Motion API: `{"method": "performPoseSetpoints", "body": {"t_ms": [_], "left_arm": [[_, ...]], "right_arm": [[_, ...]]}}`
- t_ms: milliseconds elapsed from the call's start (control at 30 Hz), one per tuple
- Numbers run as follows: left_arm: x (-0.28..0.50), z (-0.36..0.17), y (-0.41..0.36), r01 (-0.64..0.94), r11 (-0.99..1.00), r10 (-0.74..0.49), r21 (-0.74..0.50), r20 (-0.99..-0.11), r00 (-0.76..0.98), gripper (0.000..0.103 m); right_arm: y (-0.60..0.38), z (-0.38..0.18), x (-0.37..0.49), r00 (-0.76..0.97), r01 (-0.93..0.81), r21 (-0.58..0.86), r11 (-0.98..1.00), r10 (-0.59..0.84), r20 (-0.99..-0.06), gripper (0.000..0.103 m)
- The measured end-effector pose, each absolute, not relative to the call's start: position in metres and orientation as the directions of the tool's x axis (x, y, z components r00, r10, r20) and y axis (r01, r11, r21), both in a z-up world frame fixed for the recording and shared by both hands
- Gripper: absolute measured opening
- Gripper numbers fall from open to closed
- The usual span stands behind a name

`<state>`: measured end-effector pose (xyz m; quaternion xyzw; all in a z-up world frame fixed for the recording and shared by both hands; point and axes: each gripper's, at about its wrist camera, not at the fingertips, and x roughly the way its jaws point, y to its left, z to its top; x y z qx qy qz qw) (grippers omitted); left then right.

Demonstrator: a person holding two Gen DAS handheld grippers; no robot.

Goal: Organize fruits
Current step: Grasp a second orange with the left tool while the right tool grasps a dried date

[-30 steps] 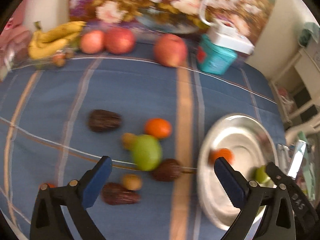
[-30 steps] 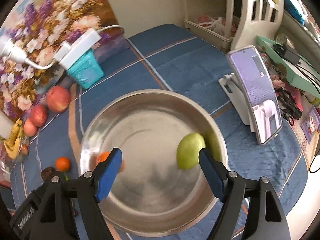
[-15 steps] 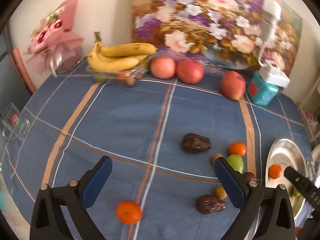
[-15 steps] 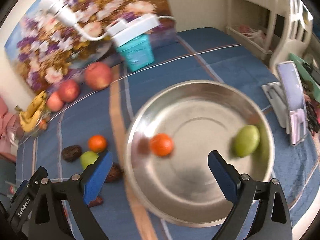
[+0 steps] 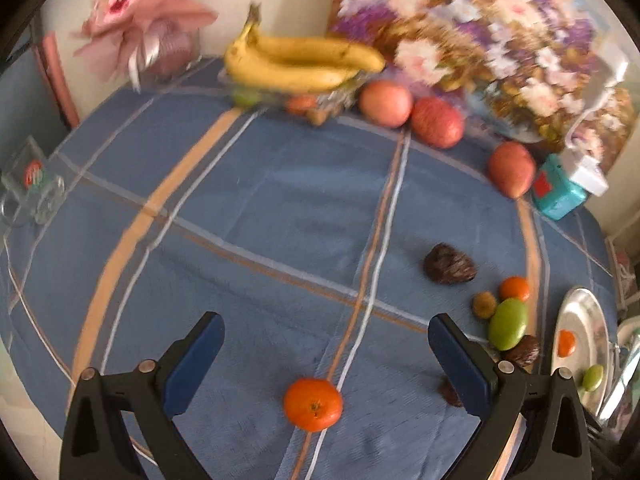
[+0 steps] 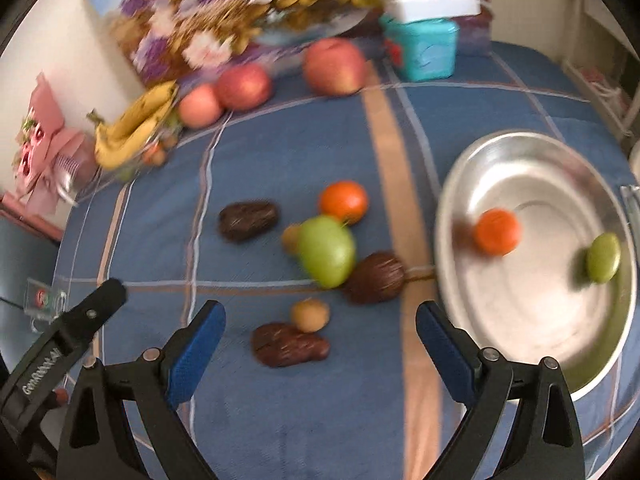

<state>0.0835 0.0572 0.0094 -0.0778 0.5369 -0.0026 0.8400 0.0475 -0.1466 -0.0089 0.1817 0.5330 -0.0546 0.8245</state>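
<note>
My left gripper (image 5: 326,346) is open above the blue cloth, with a lone orange (image 5: 313,404) lying just below the gap between its jaws, untouched. My right gripper (image 6: 320,330) is open too, over a dark brown fruit (image 6: 290,345) and a small tan fruit (image 6: 310,314). Past them lie a green fruit (image 6: 327,250), an orange (image 6: 343,202) and two more dark fruits (image 6: 248,220) (image 6: 376,277). The steel bowl (image 6: 532,152) at the right holds an orange (image 6: 497,231) and a green fruit (image 6: 603,257). The bowl (image 5: 598,344) shows at the far right of the left wrist view.
Bananas (image 5: 298,62) on a glass dish, three apples (image 5: 436,122) and a teal box (image 5: 558,196) line the far edge before a flower painting. A pink bouquet (image 5: 140,28) stands at the back left, a glass mug (image 5: 32,192) at the left edge.
Both grippers have swung left, away from the bowl. The right one released the green fruit into the bowl and widened. The lone orange came into the left wrist view, under the jaws.
</note>
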Motion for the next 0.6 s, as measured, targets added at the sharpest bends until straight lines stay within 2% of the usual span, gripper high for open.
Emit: {"method": "performPoseSetpoints", "body": {"t_ms": [167,233,300,367,500,533,600], "left_arm": [[0.084,-0.018,0.064,-0.137,0.972,-0.139,-0.192,-0.934,0.329,0.101],[0.083,-0.028,0.065,-0.152,0.968,-0.148,-0.199,-0.945,0.293,0.096],[0.081,-0.036,0.066,-0.173,0.957,-0.183,-0.231,-0.949,0.256,0.086],[0.079,-0.040,0.067,-0.192,0.950,-0.198,-0.247,-0.950,0.241,0.084],[0.075,-0.041,0.066,-0.201,0.947,-0.204,-0.252,-0.951,0.233,0.073],[0.074,-0.040,0.065,-0.199,0.946,-0.208,-0.255,-0.950,0.233,0.071],[0.072,-0.039,0.064,-0.191,0.943,-0.227,-0.273,-0.946,0.230,0.060]], "right_arm": [[-0.144,-0.033,0.049,0.367,0.304,0.275,0.912,0.155,-0.917,0.096],[-0.144,-0.042,0.050,0.343,0.312,0.286,0.906,0.173,-0.923,0.096],[-0.142,-0.047,0.052,0.330,0.308,0.278,0.910,0.172,-0.928,0.096],[-0.139,-0.050,0.054,0.322,0.299,0.274,0.914,0.174,-0.931,0.096],[-0.130,-0.050,0.055,0.321,0.272,0.257,0.927,0.164,-0.933,0.095],[-0.128,-0.049,0.055,0.322,0.264,0.253,0.931,0.162,-0.933,0.091],[-0.121,-0.049,0.058,0.321,0.246,0.247,0.937,0.162,-0.933,0.076]]}}
